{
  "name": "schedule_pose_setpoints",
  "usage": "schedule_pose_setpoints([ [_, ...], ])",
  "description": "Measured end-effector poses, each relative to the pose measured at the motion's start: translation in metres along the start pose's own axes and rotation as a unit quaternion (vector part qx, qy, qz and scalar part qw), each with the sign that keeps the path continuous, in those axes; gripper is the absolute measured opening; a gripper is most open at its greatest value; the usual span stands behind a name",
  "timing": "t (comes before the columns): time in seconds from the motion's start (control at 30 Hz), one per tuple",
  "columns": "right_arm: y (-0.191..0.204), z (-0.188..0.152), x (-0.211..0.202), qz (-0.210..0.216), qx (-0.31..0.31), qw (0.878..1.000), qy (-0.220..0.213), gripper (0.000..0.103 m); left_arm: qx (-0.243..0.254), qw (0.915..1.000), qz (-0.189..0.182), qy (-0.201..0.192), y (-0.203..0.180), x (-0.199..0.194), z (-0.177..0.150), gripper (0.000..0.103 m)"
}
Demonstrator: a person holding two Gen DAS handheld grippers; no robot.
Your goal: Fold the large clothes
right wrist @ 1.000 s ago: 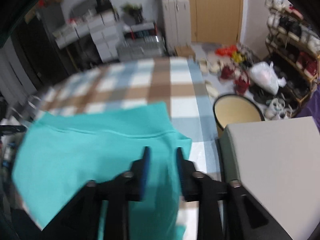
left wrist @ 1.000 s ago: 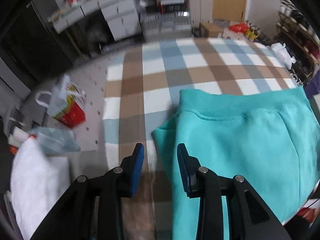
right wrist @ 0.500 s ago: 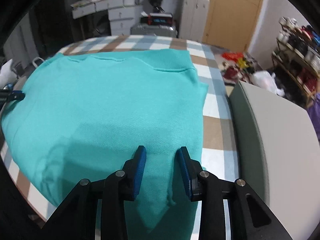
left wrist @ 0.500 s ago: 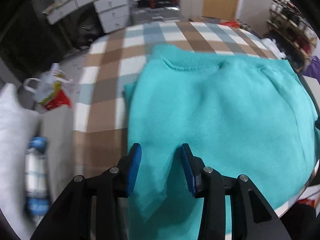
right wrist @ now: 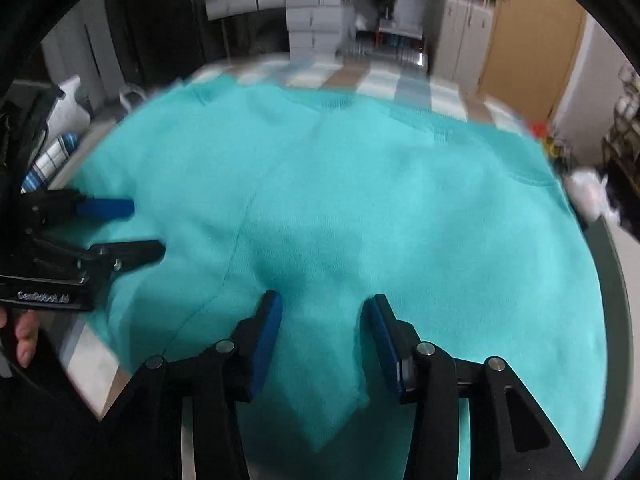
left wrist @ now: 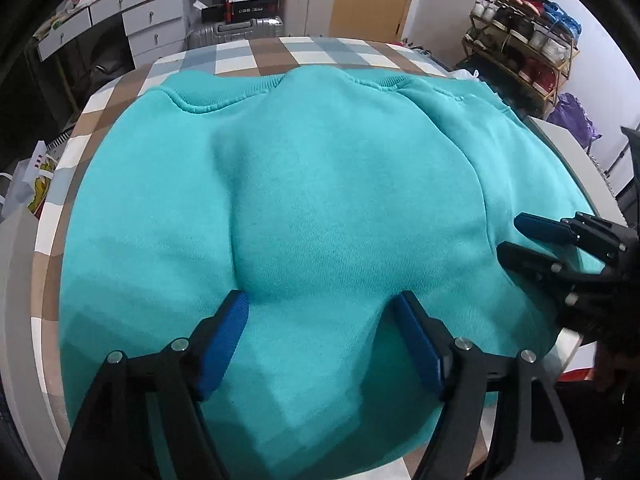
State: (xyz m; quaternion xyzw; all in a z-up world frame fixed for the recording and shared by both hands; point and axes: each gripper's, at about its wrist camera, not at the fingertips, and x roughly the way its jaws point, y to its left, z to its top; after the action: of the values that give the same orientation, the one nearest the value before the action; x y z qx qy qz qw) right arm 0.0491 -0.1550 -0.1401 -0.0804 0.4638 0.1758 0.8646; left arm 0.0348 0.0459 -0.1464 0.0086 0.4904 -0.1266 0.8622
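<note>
A large turquoise sweatshirt (left wrist: 328,200) lies spread over a checked table (left wrist: 256,56), its ribbed hem at the far side. It also fills the right wrist view (right wrist: 380,208). My left gripper (left wrist: 322,304) is open, its blue pads wide apart over the near edge of the cloth, with a raised fold between them. My right gripper (right wrist: 320,308) is open over the near edge further right. Each gripper shows in the other's view: the right one (left wrist: 516,232) and the left one (right wrist: 140,228), both with jaws apart.
Grey drawer units (left wrist: 132,20) and a suitcase (left wrist: 236,32) stand beyond the table. A shoe rack (left wrist: 524,4) is at the far right. A grey surface (right wrist: 624,280) borders the table on the right. Bags (left wrist: 32,184) lie on the floor at left.
Both grippers have moved in toward the middle of the sweatshirt's near edge and opened wider. The cloth has bunched up into soft folds. The right wrist view is blurred by motion.
</note>
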Motion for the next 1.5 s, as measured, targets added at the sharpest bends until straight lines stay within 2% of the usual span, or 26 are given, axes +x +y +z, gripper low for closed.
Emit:
schedule_pose_setpoints([
  [0.07,-0.009,0.013,-0.008,0.018,0.03,0.999,0.021,0.044,-0.001,0.9999,-0.009,-0.004,0.004,-0.002,-0.001,0.073],
  [0.1,-0.013,0.023,-0.018,0.015,0.038,0.999,0.01,0.039,0.0,0.9999,-0.011,-0.004,0.003,-0.001,-0.001,0.073],
  [0.17,-0.013,0.044,-0.044,-0.017,0.03,0.998,-0.05,0.038,0.003,0.9999,-0.01,-0.002,0.0,-0.003,-0.002,0.073],
  [0.2,-0.011,0.053,-0.052,-0.036,0.027,0.996,-0.078,0.042,0.003,0.9999,-0.011,-0.001,0.0,-0.002,0.0,0.073],
  [0.23,-0.011,0.06,-0.053,-0.041,0.025,0.995,-0.082,0.044,0.004,0.9999,-0.011,-0.001,-0.004,-0.006,-0.005,0.073],
  [0.33,-0.003,0.085,-0.019,-0.004,0.025,0.999,-0.026,0.044,0.007,0.9999,-0.009,-0.003,-0.008,-0.01,-0.011,0.073],
  [0.4,0.008,0.083,0.011,-0.025,0.004,1.0,0.012,0.044,0.01,0.9999,-0.007,-0.004,-0.008,-0.011,-0.014,0.073],
  [0.43,0.012,0.079,0.037,-0.061,-0.021,0.997,0.043,0.047,0.013,0.9999,-0.006,-0.004,-0.008,-0.011,-0.014,0.073],
  [0.47,0.01,0.075,0.05,-0.074,-0.023,0.996,0.048,0.048,0.015,0.9999,-0.004,-0.005,-0.007,-0.011,-0.015,0.073],
  [0.53,-0.004,0.066,0.053,-0.052,0.018,0.998,0.019,0.05,0.015,0.9999,-0.002,-0.007,-0.007,-0.012,-0.017,0.073],
  [0.67,-0.018,0.068,0.035,-0.019,0.056,0.998,0.035,0.048,0.023,0.9997,-0.001,-0.006,-0.007,-0.012,-0.018,0.073],
  [0.73,-0.028,0.071,0.017,-0.024,0.065,0.997,0.018,0.048,0.024,0.9997,-0.003,-0.005,-0.007,-0.013,-0.018,0.073],
  [0.77,-0.033,0.073,0.011,-0.039,0.063,0.997,0.009,0.048,0.024,0.9997,-0.003,-0.004,-0.006,-0.013,-0.018,0.073],
  [0.8,-0.039,0.073,0.007,-0.078,0.059,0.995,0.002,0.048,0.024,0.9997,-0.003,-0.004,-0.006,-0.013,-0.018,0.073],
  [0.83,-0.046,0.071,0.008,-0.122,0.052,0.991,0.003,0.049,0.023,0.9997,-0.003,-0.004,-0.006,-0.013,-0.018,0.073],
  [0.87,-0.054,0.067,0.015,-0.141,0.049,0.989,0.016,0.049,0.022,0.9997,-0.003,-0.004,-0.007,-0.013,-0.018,0.073],
  [0.93,-0.067,0.054,0.039,-0.115,0.052,0.991,0.05,0.049,0.024,0.9997,-0.002,-0.005,-0.007,-0.013,-0.019,0.073],
  [0.97,-0.063,0.049,0.04,-0.119,0.032,0.992,0.033,0.049,0.025,0.9997,-0.002,-0.005,-0.007,-0.013,-0.019,0.073],
  [1.03,-0.055,0.049,0.035,-0.137,0.012,0.99,0.036,0.049,0.022,0.9997,-0.004,-0.005,-0.005,-0.014,-0.019,0.073],
  [1.1,-0.049,0.048,0.019,-0.12,0.021,0.992,0.038,0.049,0.014,0.9999,0.0,-0.008,-0.006,-0.019,-0.018,0.072],
  [1.13,-0.046,0.045,0.004,-0.098,0.024,0.995,0.025,0.048,0.008,0.9998,-0.001,-0.019,-0.007,-0.025,-0.016,0.072],
  [1.23,-0.042,0.03,-0.037,-0.056,0.039,0.998,-0.013,0.049,-0.016,0.9922,-0.069,-0.102,-0.01,-0.062,0.001,0.072],
  [1.3,-0.047,0.014,-0.057,-0.026,0.083,0.995,-0.041,0.051,-0.011,0.9925,-0.033,-0.117,-0.008,-0.069,0.025,0.072],
  [1.4,-0.06,-0.007,-0.06,0.019,0.181,0.981,-0.069,0.064,-0.011,0.9991,-0.016,-0.037,0.022,-0.029,0.065,0.072],
  [1.43,-0.065,-0.014,-0.054,0.039,0.218,0.972,-0.074,0.068,-0.009,0.9999,0.0,0.007,0.029,-0.001,0.077,0.072],
  [1.5,-0.073,-0.033,-0.042,0.076,0.28,0.953,-0.091,0.068,0.003,0.9994,0.018,0.031,0.035,0.028,0.078,0.072],
])
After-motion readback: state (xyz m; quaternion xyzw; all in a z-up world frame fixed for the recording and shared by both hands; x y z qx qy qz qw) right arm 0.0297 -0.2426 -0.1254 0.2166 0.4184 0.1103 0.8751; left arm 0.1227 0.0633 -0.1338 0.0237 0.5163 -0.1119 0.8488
